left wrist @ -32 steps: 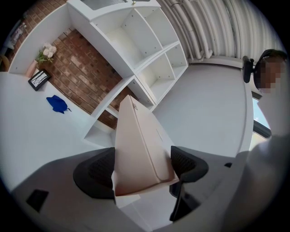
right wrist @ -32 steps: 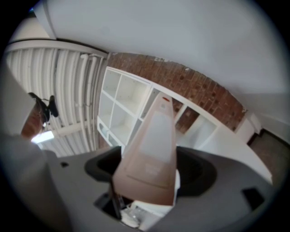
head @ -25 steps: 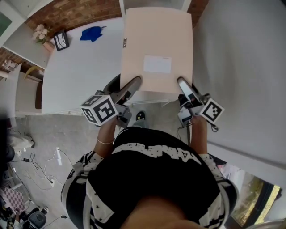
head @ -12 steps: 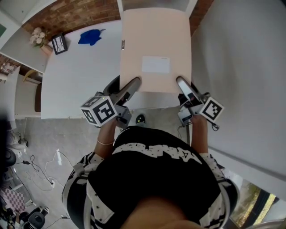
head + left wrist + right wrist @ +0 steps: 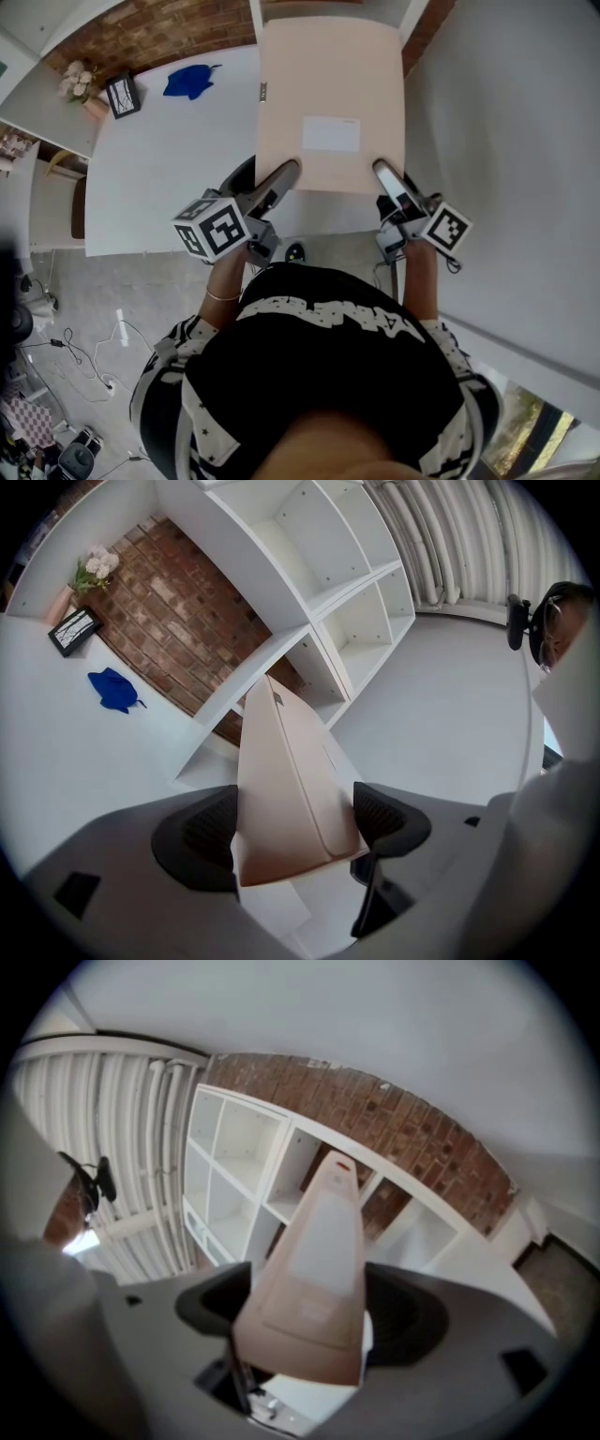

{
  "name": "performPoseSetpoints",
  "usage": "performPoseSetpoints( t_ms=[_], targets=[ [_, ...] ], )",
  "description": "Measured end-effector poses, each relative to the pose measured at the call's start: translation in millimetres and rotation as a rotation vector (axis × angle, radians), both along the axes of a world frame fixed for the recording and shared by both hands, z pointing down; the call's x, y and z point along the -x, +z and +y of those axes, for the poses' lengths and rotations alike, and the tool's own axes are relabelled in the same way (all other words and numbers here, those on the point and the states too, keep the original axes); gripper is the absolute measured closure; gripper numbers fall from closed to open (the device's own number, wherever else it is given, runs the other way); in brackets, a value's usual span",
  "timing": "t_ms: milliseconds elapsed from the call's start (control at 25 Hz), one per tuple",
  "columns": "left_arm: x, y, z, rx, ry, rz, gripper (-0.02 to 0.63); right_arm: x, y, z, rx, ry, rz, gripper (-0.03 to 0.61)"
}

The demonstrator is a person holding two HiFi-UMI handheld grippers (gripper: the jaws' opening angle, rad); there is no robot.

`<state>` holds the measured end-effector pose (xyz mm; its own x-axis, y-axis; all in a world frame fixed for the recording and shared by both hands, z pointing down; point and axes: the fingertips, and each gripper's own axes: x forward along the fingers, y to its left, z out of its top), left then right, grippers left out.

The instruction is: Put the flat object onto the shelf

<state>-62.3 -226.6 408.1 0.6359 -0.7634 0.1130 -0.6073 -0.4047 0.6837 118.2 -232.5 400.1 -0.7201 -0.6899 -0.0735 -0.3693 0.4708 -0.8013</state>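
Observation:
A flat pale-pink box (image 5: 330, 94) with a white label is held level in front of me, its far end reaching toward the white shelf unit (image 5: 309, 592). My left gripper (image 5: 277, 184) is shut on its near left corner. My right gripper (image 5: 392, 187) is shut on its near right corner. In the left gripper view the flat box (image 5: 286, 780) runs edge-on between the dark pads. The right gripper view shows the box (image 5: 319, 1260) pointing at an open shelf compartment (image 5: 309, 1176).
A white table (image 5: 169, 159) lies to the left with a blue cloth (image 5: 192, 80), a small picture frame (image 5: 120, 92) and flowers (image 5: 77, 75) on it. A brick wall (image 5: 178, 621) backs the shelves. A grey wall (image 5: 516, 141) stands at the right. Cables (image 5: 94, 347) trail over the floor.
The box and both grippers have barely shifted, a touch to the right in the head view. Both grips are unchanged.

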Motion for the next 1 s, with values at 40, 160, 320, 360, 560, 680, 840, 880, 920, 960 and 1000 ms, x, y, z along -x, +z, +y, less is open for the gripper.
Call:
performPoseSetpoints(
  t_ms=[40,160,320,360,560,680,840,880,920,960,1000],
  targets=[
    [0.0,1.5,-2.2,0.002,0.002,0.001,0.221,0.0,1.0,-2.0,0.000,0.002,0.000,0.198],
    [0.1,6.3,-9.1,0.009,0.007,0.004,0.221,0.2,3.8,-8.2,0.006,0.009,0.000,0.198],
    [1.6,6.5,-14.6,0.009,0.012,0.007,0.221,1.7,4.5,-13.1,0.008,0.011,0.007,0.198],
    [1.5,5.9,-14.7,0.008,0.012,0.007,0.221,1.4,4.2,-13.1,0.010,0.013,0.007,0.198],
    [-1.4,7.1,-18.5,0.018,0.008,0.013,0.221,-1.6,3.3,-18.0,0.012,0.016,0.005,0.198],
    [-4.3,9.6,-22.8,0.025,-0.003,0.015,0.221,-4.5,5.7,-24.7,0.019,0.008,0.001,0.198],
    [-7.2,8.4,-27.2,0.036,-0.034,0.023,0.221,-7.6,2.8,-33.9,0.025,-0.016,0.003,0.198],
    [-8.3,8.4,-28.6,0.040,-0.046,0.023,0.221,-8.9,2.9,-37.1,0.029,-0.025,0.003,0.198],
    [-9.7,8.3,-30.6,0.042,-0.055,0.021,0.221,-10.5,3.5,-40.9,0.033,-0.035,0.003,0.198],
    [-11.5,8.1,-33.3,0.042,-0.063,0.017,0.221,-12.2,4.3,-45.2,0.036,-0.046,0.006,0.198],
    [-13.2,7.5,-36.1,0.041,-0.070,0.013,0.221,-13.8,5.0,-49.2,0.037,-0.056,0.009,0.198]
  ],
)
